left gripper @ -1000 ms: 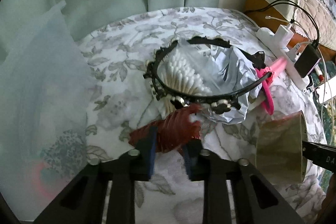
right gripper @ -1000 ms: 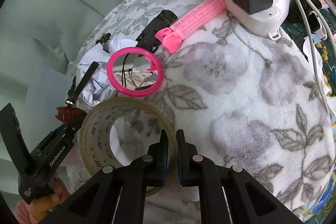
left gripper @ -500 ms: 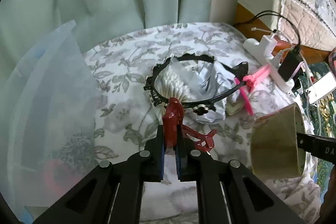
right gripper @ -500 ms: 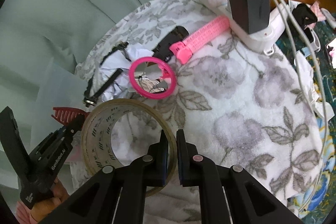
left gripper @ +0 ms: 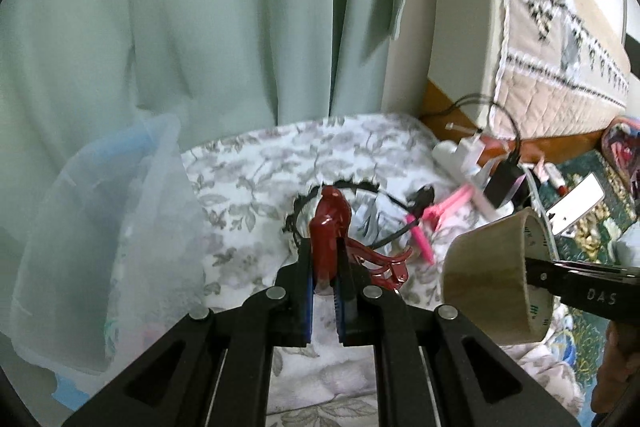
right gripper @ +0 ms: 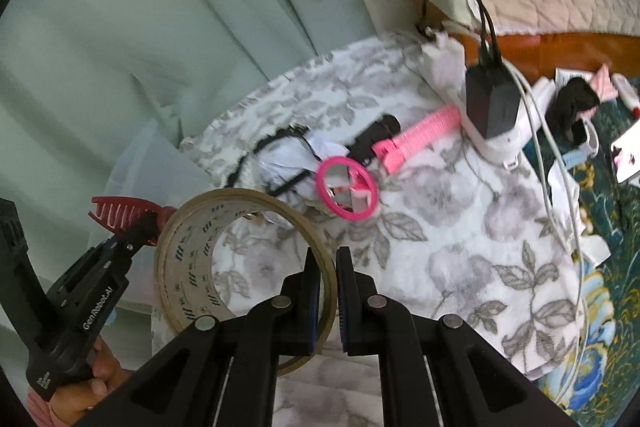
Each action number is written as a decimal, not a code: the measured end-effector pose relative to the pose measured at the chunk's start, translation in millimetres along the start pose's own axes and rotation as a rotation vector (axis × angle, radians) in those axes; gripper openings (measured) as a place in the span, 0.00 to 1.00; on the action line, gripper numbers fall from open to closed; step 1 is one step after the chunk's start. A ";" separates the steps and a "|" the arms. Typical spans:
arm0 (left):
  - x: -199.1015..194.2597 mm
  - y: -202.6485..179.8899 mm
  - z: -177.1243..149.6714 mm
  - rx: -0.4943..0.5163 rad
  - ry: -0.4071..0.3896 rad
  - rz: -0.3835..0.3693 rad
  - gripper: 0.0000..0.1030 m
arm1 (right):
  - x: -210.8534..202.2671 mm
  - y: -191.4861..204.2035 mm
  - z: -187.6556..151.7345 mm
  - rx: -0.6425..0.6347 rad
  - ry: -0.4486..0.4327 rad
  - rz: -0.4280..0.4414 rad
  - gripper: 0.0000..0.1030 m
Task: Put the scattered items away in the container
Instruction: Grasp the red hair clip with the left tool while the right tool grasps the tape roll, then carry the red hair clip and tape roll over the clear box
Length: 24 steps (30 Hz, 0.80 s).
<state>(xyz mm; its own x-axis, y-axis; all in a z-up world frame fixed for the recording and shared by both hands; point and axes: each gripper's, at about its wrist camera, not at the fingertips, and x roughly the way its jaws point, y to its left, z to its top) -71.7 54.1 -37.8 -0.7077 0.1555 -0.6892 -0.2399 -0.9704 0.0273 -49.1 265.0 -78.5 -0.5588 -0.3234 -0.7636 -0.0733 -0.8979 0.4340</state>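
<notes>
Currently:
Left tongs: clenched on red hair claw, lifted, frame centre.
Right tongs: pinching tape roll wall.
Container: translucent, blurred, probably open-topped, left edge.
Advice: carry both over its rim before releasing.

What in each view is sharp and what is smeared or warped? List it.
Left wrist view: left tongs and red hair claw fairly sharp; the power strip and pink items behind smear with motion blur. Right wrist view: right tongs and tape roll crisp, curtain soft. Both show fisheye bending and dark corner vignette.
</notes>
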 end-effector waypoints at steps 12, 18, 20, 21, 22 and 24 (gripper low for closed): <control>-69.2 33.2 12.6 -0.070 -0.179 0.020 0.08 | -42.4 60.0 8.3 -0.120 -0.126 0.015 0.09; -101.9 59.5 17.1 -0.123 -0.258 0.057 0.08 | -64.3 92.9 12.1 -0.189 -0.182 0.033 0.09; -110.1 69.6 18.2 -0.145 -0.277 0.070 0.08 | -69.7 105.1 13.6 -0.215 -0.202 0.035 0.09; -114.3 74.9 18.6 -0.156 -0.288 0.078 0.08 | -71.5 111.0 14.9 -0.227 -0.208 0.039 0.09; -118.4 80.1 19.1 -0.167 -0.299 0.085 0.08 | -73.3 117.1 16.2 -0.239 -0.214 0.044 0.09; -126.1 90.0 19.2 -0.186 -0.318 0.103 0.08 | -76.8 129.1 18.7 -0.262 -0.227 0.054 0.09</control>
<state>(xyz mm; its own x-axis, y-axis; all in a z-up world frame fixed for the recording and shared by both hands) -16.8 -49.3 65.5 -0.8998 0.0766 -0.4295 -0.0529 -0.9964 -0.0670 -31.1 179.5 45.1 -0.7276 -0.3241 -0.6046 0.1594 -0.9371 0.3105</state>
